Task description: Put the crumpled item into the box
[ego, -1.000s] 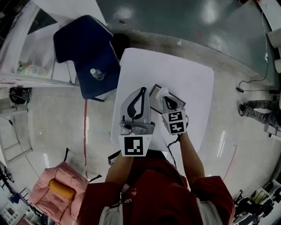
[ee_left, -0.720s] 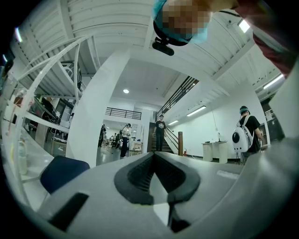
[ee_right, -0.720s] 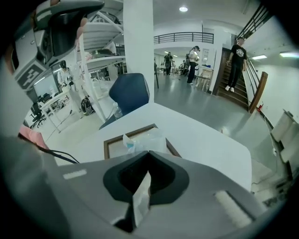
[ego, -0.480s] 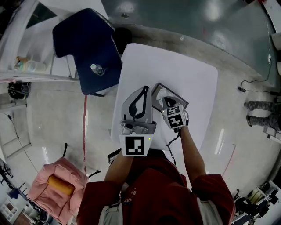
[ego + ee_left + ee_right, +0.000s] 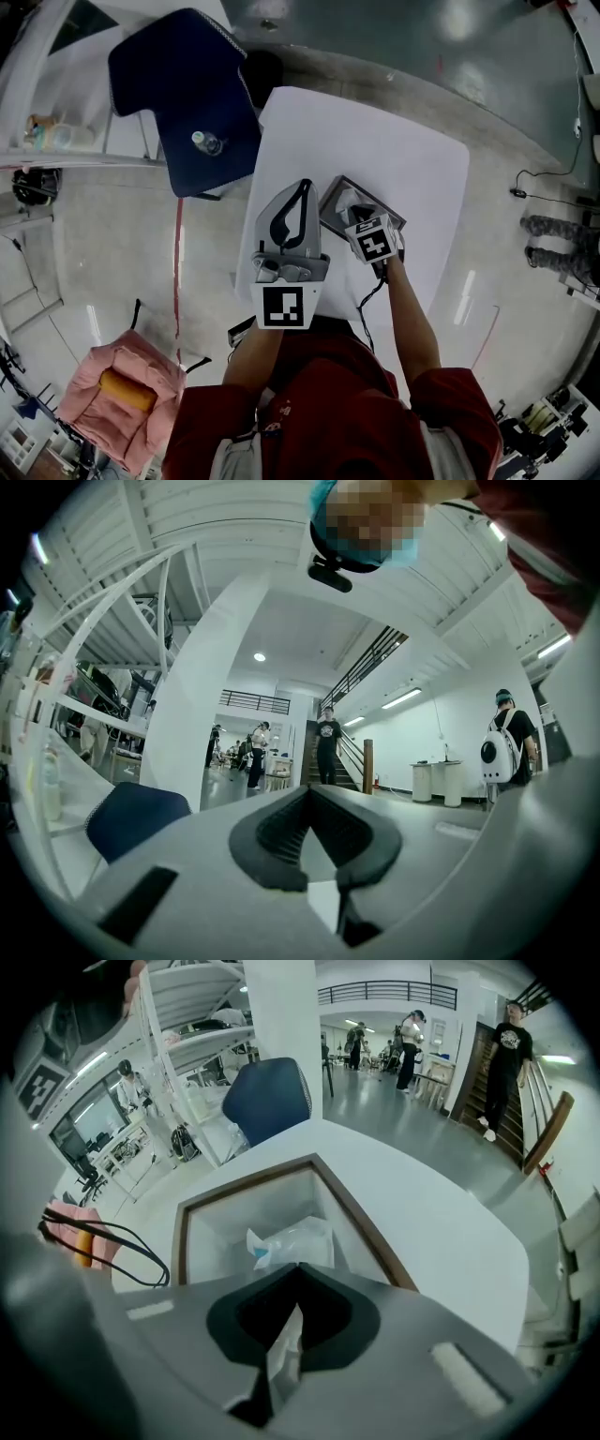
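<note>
A crumpled clear-and-white wrapper [image 5: 292, 1240] with a blue spot hangs over the inside of the open box [image 5: 342, 1206], which has a brown rim and white walls. My right gripper [image 5: 298, 1269] is shut on the wrapper, and a strip of it shows between the jaws. In the head view the box [image 5: 394, 217] lies mid-table, the wrapper [image 5: 344, 197] is at its near-left corner, and the right gripper [image 5: 353, 208] tilts down into it. My left gripper [image 5: 305, 186] hovers just left of the box, shut and holding nothing. In its own view the left gripper [image 5: 307, 791] points out at the room.
The white table [image 5: 412, 150] has bare surface beyond and right of the box. A dark blue chair [image 5: 183, 89] with a bottle [image 5: 206, 142] on it stands at the table's far left. A black cable [image 5: 112, 1241] runs by the box. A pink bag [image 5: 131, 394] lies on the floor.
My right gripper has tipped further down over the box with the wrapper still in it. The left gripper has barely moved.
</note>
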Demonstrator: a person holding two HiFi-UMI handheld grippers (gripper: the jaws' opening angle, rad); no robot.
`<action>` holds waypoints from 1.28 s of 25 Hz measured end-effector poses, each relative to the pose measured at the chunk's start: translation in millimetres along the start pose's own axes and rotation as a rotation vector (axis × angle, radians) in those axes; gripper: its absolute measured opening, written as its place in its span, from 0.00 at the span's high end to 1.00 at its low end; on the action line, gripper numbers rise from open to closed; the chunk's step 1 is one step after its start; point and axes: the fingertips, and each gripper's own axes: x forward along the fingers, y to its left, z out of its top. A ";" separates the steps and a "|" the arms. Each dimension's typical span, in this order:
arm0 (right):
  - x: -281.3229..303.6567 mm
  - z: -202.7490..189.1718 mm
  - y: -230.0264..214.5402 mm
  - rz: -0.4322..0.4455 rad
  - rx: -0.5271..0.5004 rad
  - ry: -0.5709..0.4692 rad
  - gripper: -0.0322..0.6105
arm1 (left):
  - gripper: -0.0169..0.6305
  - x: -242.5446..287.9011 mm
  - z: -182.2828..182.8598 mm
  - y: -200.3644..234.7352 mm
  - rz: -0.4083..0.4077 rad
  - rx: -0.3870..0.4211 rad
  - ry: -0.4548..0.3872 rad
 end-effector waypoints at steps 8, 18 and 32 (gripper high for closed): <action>14.9 -5.0 2.4 0.036 -0.001 0.074 0.94 | 0.97 4.4 -9.1 3.1 -0.011 -0.005 0.021; 25.5 -10.8 6.6 0.049 0.000 0.128 0.91 | 0.97 6.0 -9.8 8.6 -0.005 -0.018 0.023; 11.9 -10.6 0.6 0.022 0.050 0.080 0.80 | 0.97 -4.8 -5.9 4.5 0.015 -0.026 0.006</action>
